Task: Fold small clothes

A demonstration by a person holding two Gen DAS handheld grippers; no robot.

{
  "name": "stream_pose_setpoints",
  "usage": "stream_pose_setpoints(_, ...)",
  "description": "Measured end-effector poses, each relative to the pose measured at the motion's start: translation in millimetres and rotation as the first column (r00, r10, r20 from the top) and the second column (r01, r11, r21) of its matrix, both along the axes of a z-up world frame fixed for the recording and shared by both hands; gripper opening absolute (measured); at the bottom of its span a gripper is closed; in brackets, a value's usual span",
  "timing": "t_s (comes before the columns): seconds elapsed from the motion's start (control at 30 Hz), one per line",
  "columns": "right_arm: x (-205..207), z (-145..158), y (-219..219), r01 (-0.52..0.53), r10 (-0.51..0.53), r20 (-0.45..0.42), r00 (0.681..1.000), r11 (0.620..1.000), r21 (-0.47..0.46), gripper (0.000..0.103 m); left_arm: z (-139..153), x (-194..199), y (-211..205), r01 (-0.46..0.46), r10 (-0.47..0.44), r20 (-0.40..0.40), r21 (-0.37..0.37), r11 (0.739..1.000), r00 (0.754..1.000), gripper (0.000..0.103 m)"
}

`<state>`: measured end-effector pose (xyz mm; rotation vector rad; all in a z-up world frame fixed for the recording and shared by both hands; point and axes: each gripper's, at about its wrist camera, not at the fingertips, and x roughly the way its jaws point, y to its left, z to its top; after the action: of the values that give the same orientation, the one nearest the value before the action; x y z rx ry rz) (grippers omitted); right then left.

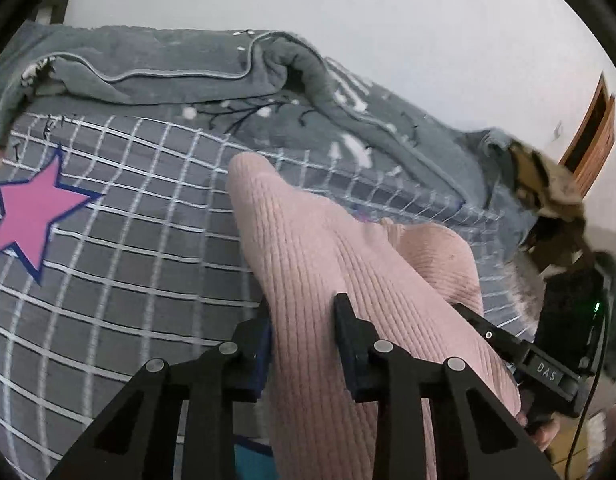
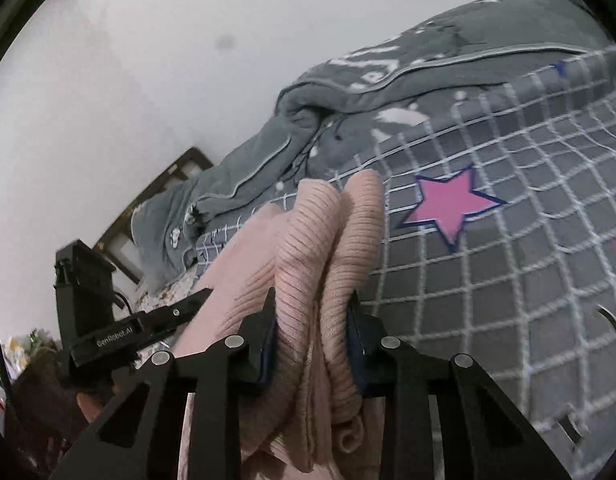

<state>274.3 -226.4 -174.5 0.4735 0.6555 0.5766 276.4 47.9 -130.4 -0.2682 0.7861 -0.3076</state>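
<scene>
A pink ribbed knit garment is lifted off the bed, bunched between both grippers. My left gripper is shut on a thick fold of it, the cloth rising in a hump ahead of the fingers. My right gripper is shut on another bunch of the same pink garment, whose folds stick up beyond the pads and hang down below. The right gripper also shows at the right edge of the left wrist view, and the left gripper at the left edge of the right wrist view, close beside the cloth.
Below lies a bed with a grey checked sheet bearing a pink star. A rumpled grey quilt lies along the far side by a white wall. A wooden door stands at the right.
</scene>
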Motion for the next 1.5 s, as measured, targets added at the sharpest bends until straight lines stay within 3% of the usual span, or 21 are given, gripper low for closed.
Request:
stream_pose_setpoints(0.17,14,-32,13,0.022,-0.032,-0.075,0.997,0.991,-0.129,0.035,-25,0,1,-0.02,0.018,0.022,0.071,0.997,1.0,0.026)
stream_pose_setpoints(0.23,14,-32,7,0.027,-0.035,-0.066,0.997,0.991,-0.131,0.038,-24,-4,-1,-0.018,0.013,0.057,0.09,0.996,0.998,0.036)
stream_pose_setpoints(0.27,13,-29,6,0.036,-0.044,-0.052,0.998,0.989,-0.143,0.041,-24,-6,-3,-0.006,0.001,0.067,0.08,0.997,0.998,0.047)
stream_pose_setpoints(0.33,7,-17,5,0.083,-0.081,0.017,0.997,0.975,-0.204,0.044,-25,-9,-1,0.008,-0.011,0.076,0.036,0.999,0.997,0.058)
stream_pose_setpoints(0.4,6,-5,8,0.096,-0.081,0.072,0.994,0.967,-0.236,0.045,-29,-8,1,0.009,-0.009,0.069,-0.001,1.0,0.998,0.06)
stream_pose_setpoints(0.5,17,-4,20,0.078,-0.062,0.064,0.996,0.953,-0.291,0.045,-29,-10,3,0.008,-0.007,0.086,-0.013,1.0,0.996,0.06)
stream_pose_setpoints(0.53,21,-8,24,0.085,-0.072,0.051,0.996,0.942,-0.325,0.039,-29,-12,4,0.009,-0.007,0.09,-0.022,1.0,0.996,0.06)
stream_pose_setpoints(0.57,25,-15,27,0.094,-0.084,0.046,0.995,0.934,-0.345,0.009,-28,-13,5,0.01,-0.007,0.093,-0.034,0.999,0.996,0.06)
stream_pose_setpoints(0.73,13,-2,6,0.17,-0.126,0.175,0.976,0.95,-0.263,0.009,-27,-20,9,0.018,-0.011,0.107,-0.07,0.997,0.994,0.06)
stream_pose_setpoints(0.87,33,-28,12,0.183,-0.171,0.067,0.983,0.922,-0.341,0.009,-26,-25,7,0.024,-0.015,0.111,-0.084,0.996,0.994,0.06)
stream_pose_setpoints(0.93,36,-28,8,0.176,-0.176,0.03,0.984,0.928,-0.33,0.013,-26,-28,6,0.03,-0.02,0.112,-0.083,0.996,0.993,0.06)
stream_pose_setpoints(1.03,23,-17,-3,0.183,-0.18,0.037,0.983,0.94,-0.286,0.034,-26,-34,4,0.037,-0.028,0.118,-0.074,0.997,0.993,0.06)
stream_pose_setpoints(1.23,-26,-5,0,0.129,-0.116,0.064,0.991,0.958,-0.257,0.042,-24,-49,4,0.025,-0.016,0.137,-0.062,0.998,0.99,0.061)
stream_pose_setpoints(1.5,-78,-17,8,0.031,-0.028,0.03,0.999,0.993,-0.113,0.047,-24,-76,12,-0.033,0.043,0.161,-0.064,0.997,0.986,0.061)
